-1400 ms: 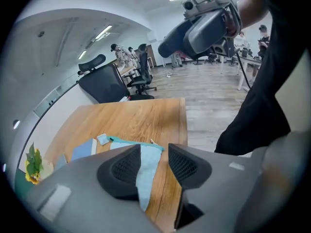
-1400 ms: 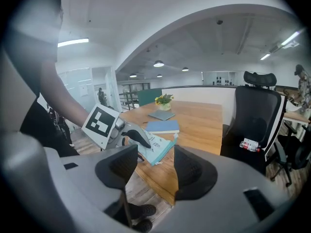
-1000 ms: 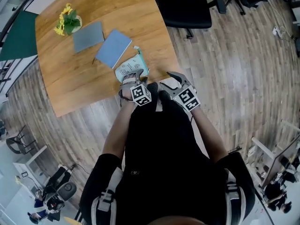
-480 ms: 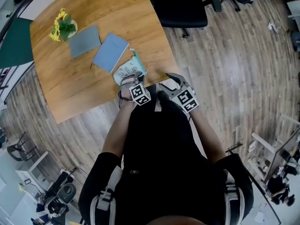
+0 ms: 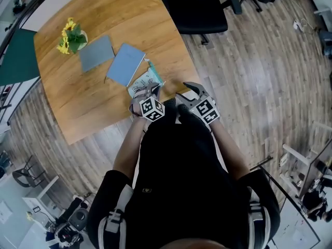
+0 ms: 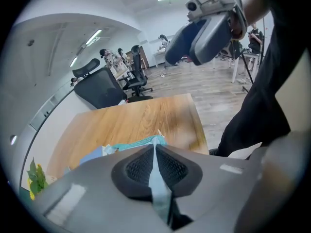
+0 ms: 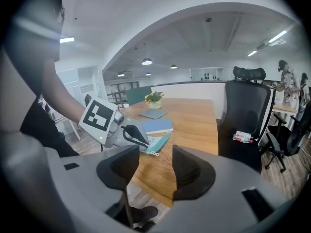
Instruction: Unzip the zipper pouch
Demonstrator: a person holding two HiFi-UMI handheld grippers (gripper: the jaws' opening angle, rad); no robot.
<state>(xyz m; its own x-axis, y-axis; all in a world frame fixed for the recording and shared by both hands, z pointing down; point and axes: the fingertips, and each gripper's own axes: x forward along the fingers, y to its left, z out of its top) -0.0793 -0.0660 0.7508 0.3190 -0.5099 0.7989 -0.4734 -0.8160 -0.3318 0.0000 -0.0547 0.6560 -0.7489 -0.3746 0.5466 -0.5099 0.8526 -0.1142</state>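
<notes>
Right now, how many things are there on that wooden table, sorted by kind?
Notebooks: 2, a grey notebook and a blue notebook
Pouch: 1
Potted flowers: 1
Total: 4

No lettering or numbers can be read anywhere in these views.

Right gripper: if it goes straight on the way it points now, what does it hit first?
The right gripper, claw open and empty, would probably meet bare tabletop near its edge first. The zipper pouch lies left of that line; depth is unclear.
</notes>
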